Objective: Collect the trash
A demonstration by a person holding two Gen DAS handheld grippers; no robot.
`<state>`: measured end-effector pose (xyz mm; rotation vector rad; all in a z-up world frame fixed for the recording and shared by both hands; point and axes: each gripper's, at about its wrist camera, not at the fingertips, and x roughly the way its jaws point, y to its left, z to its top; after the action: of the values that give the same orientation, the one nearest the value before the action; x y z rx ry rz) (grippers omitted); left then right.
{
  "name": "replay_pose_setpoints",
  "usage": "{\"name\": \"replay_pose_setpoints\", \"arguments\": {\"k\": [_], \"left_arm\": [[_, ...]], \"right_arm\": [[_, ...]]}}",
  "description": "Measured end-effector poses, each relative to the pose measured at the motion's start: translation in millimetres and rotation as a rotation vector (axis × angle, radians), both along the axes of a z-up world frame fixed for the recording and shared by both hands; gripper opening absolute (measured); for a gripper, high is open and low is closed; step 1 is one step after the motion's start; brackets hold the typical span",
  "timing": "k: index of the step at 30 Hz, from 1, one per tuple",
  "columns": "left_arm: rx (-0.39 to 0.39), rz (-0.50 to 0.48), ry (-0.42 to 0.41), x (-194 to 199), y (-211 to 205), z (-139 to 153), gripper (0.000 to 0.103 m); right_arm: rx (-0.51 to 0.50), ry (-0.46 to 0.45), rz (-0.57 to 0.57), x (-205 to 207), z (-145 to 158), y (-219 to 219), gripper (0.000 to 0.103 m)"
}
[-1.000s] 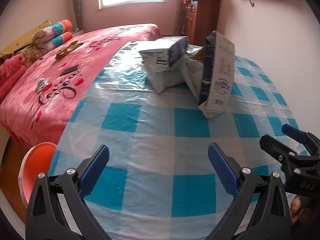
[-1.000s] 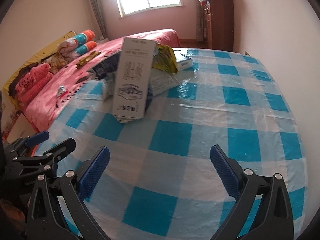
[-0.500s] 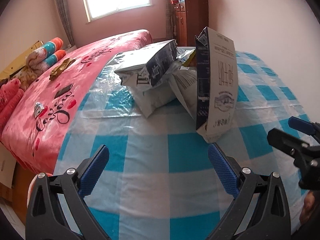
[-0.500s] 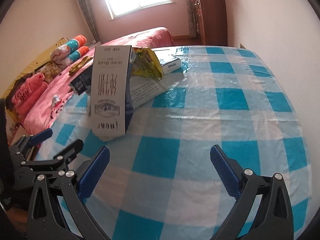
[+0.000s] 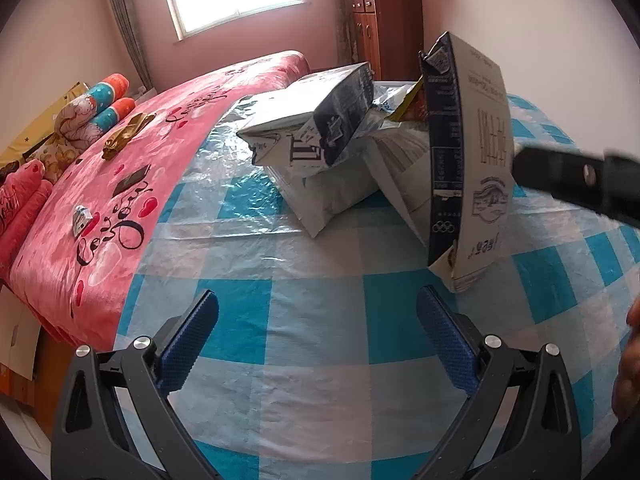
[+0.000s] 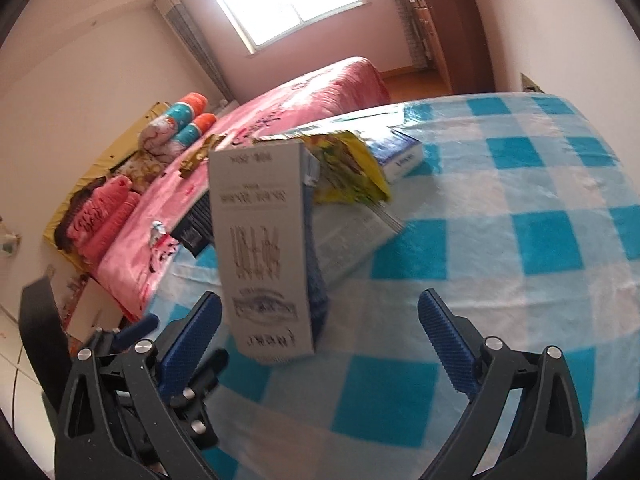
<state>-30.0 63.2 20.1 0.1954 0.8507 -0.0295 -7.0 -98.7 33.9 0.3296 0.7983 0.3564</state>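
Note:
A pile of trash lies on the blue-and-white checked tablecloth. A tall grey carton stands upside down and leans on the pile; it also shows in the right wrist view. Behind it lie a crushed black-and-white carton, a white bag, a yellow snack bag and a blue-white box. My left gripper is open and empty, short of the pile. My right gripper is open, with the grey carton's bottom end just ahead between its fingers.
A bed with a pink blanket adjoins the table's left side, with pillows and small items on it. A wooden cabinet stands at the far wall. The right gripper's arm crosses the left wrist view beside the carton.
Both grippers have moved forward toward the pile. The right gripper has come up close to the grey carton. Both stay open.

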Motion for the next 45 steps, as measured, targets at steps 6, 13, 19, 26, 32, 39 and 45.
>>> {"name": "replay_pose_setpoints", "arguments": {"k": [6,13,19,26,32,39,45], "left_arm": [[0.002,0.005,0.006,3.1,5.6,-2.4,0.099],[0.000,0.015,0.013,9.0,16.3,-4.3,0.099],[0.012,0.022,0.000,10.8,23.7,0.7,0.099],[0.009,0.023,-0.018,12.3,29.5,11.7,0.099],[-0.015,0.004,-0.029,14.3,32.1,23.0,0.099],[-0.171,-0.089,-0.059,22.8,41.0,59.3,0.099],[-0.235,-0.208,-0.001,71.6,38.1,74.4,0.099]], "right_arm": [[-0.010,-0.001,0.038,19.6,2.1,18.2,0.079],[0.000,0.062,0.035,38.5,-12.3,26.1,0.080],[0.010,0.100,0.032,40.8,-26.0,24.8,0.080],[-0.046,0.101,0.042,29.0,-34.3,32.3,0.079],[-0.112,0.063,0.042,13.0,-33.4,33.3,0.065],[-0.085,0.060,0.017,-5.2,-37.0,8.6,0.064],[-0.044,0.060,0.009,-14.5,-37.2,-12.8,0.064]]}}
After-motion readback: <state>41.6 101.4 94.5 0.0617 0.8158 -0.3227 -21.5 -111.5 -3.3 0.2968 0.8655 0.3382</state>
